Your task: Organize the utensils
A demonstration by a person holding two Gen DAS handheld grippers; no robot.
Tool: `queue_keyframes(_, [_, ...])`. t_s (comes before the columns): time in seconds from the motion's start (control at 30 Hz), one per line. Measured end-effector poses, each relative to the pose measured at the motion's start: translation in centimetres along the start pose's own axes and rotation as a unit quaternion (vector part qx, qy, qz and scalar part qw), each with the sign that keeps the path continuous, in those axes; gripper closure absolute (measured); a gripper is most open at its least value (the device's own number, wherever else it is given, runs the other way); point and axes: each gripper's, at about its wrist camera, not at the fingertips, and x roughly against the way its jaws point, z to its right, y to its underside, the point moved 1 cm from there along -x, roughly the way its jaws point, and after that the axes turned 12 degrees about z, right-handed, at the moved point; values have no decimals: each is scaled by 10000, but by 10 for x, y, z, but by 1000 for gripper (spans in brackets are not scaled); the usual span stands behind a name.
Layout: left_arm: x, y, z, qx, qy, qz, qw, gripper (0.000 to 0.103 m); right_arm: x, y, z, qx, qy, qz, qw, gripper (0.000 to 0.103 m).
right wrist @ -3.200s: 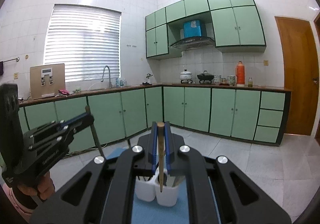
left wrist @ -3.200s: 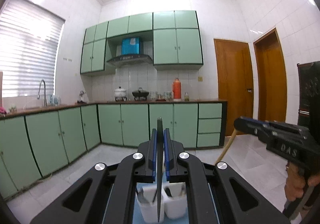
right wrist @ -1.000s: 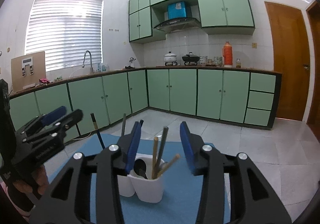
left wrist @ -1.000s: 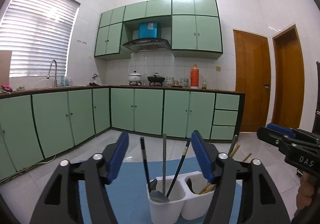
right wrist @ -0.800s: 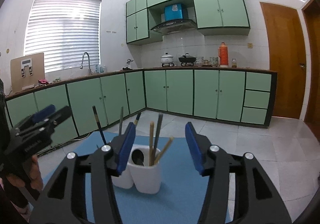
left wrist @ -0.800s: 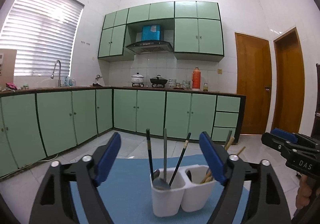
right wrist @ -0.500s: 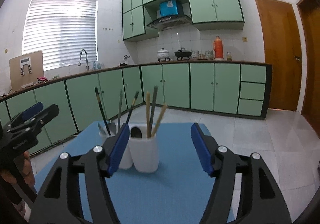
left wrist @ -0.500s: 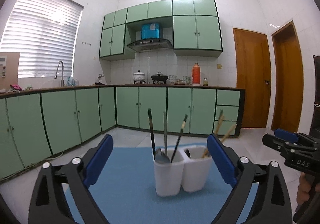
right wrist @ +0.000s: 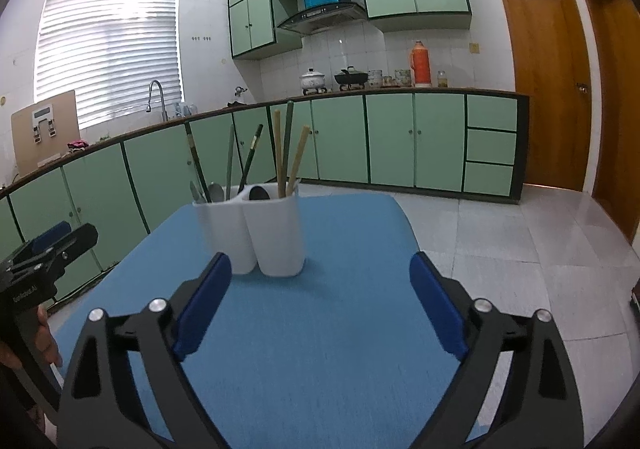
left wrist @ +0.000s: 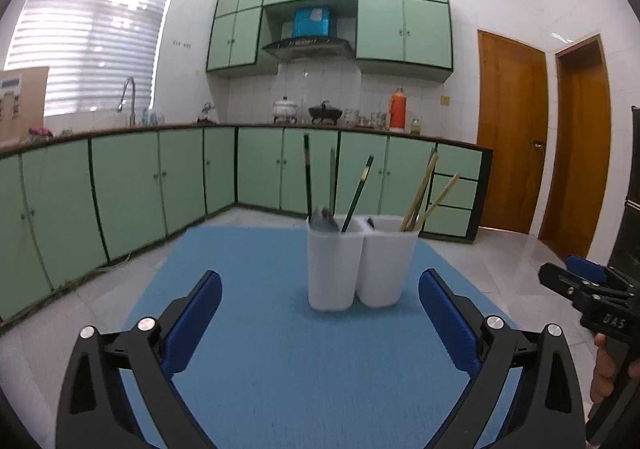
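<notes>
A white two-cup utensil holder [left wrist: 356, 263] stands upright on the blue mat [left wrist: 280, 361]. Its left cup holds dark chopsticks [left wrist: 308, 177] and a metal spoon [left wrist: 322, 217]. Its right cup holds wooden chopsticks [left wrist: 424, 191]. My left gripper [left wrist: 318, 319] is open and empty, drawn back in front of the holder. In the right wrist view the holder [right wrist: 256, 233] stands with dark chopsticks [right wrist: 196, 161] and wooden chopsticks [right wrist: 280, 153] in it. My right gripper [right wrist: 320, 301] is open and empty, just short of it.
The blue mat [right wrist: 320, 329] covers a small table with tiled floor [right wrist: 520, 249] around it. Green base cabinets [left wrist: 120, 193] line the far walls. The other gripper shows at the right edge of the left wrist view [left wrist: 592, 301] and the left edge of the right wrist view [right wrist: 40, 265].
Both grippers opened, leaving a dark utensil in the left cup and a wooden chopstick in the right cup. Both then drew back and lowered, so the holder looks farther away.
</notes>
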Motion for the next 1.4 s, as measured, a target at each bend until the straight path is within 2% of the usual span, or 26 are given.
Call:
queue_keyframes(0.2, [16, 16, 1, 95, 10, -234, 9997, 6, 14, 10, -3, 73, 19, -117, 9999, 6])
queue_keyframes(0.6, [50, 32, 10, -3, -69, -501, 9987, 6, 45, 31, -27, 303, -149, -343, 9988, 5])
queue_keyframes(0.87, [68, 27, 12, 91, -120, -558, 9983, 6, 61, 20, -37, 248, -270, -361, 9987, 5])
queue_keyframes(1.03, [76, 24, 17, -21, -102, -631, 9980, 6, 66, 14, -42, 294, -287, -380, 9984, 5])
queue_keyframes(1.4, [86, 1, 23, -96, -143, -576, 9982, 6, 73, -3, -46, 292, -294, -386, 9984, 5])
